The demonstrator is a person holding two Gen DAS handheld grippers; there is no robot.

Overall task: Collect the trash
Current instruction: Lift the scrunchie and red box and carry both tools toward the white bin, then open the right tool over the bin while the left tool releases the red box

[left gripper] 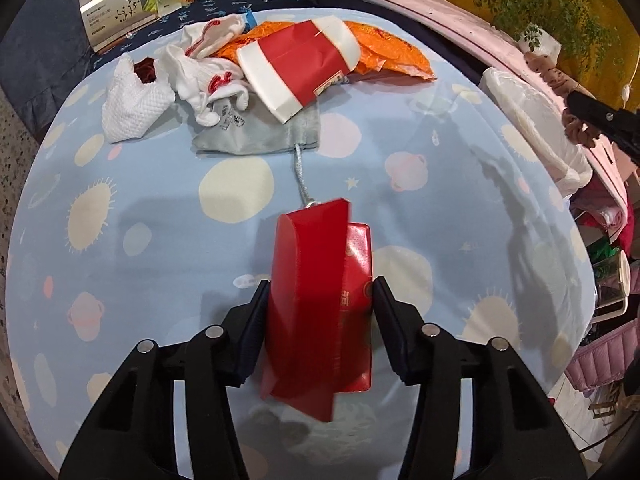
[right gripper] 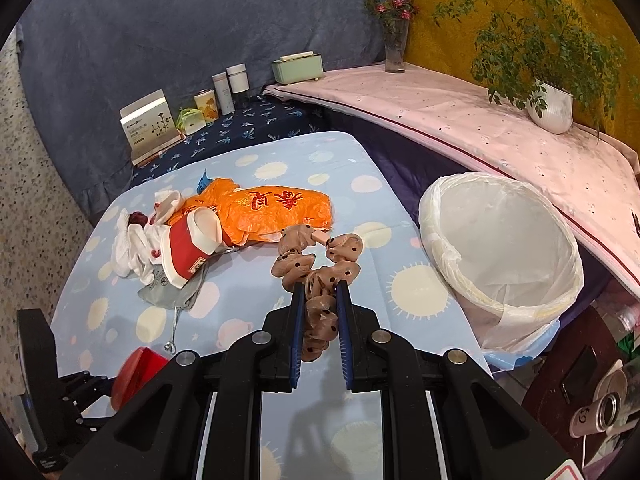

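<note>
Left gripper (left gripper: 320,292) straddles a red paper box (left gripper: 320,300) lying on the blue planet-print sheet (left gripper: 140,208). The box's long axis runs straight out along the fingers, away from the camera, so the jaws bracket its two long sides. Both pads sit at the box's edges; I read that as contact and a grip, though whether it is firm enough to lift I can't tell. The box looks flattened and partly unfolded: a plain red flap leans over a printed panel with gold characters, so it will likely crush and shift under squeeze.

Right gripper (right gripper: 320,292) is clamped on a beige polka-dot scrunchie (right gripper: 320,264), jaws nearly together, the fabric bunched between the blue pads and looping out past the tips. It hangs above the sheet, with the white-lined bin (right gripper: 500,256) just to its right off the bed edge. The right hand is clearly nearer the bin; judged from this, the scrunchie's drop is a short swing right.

The left gripper's load has the longer trip: across the sheet to the bin, which shows at the right edge of its view.

Remaining pile at the far end of the sheet: orange plastic bag (right gripper: 272,208), red-and-white carton (left gripper: 296,68), white socks (left gripper: 196,64), grey drawstring pouch (left gripper: 256,132).
</note>
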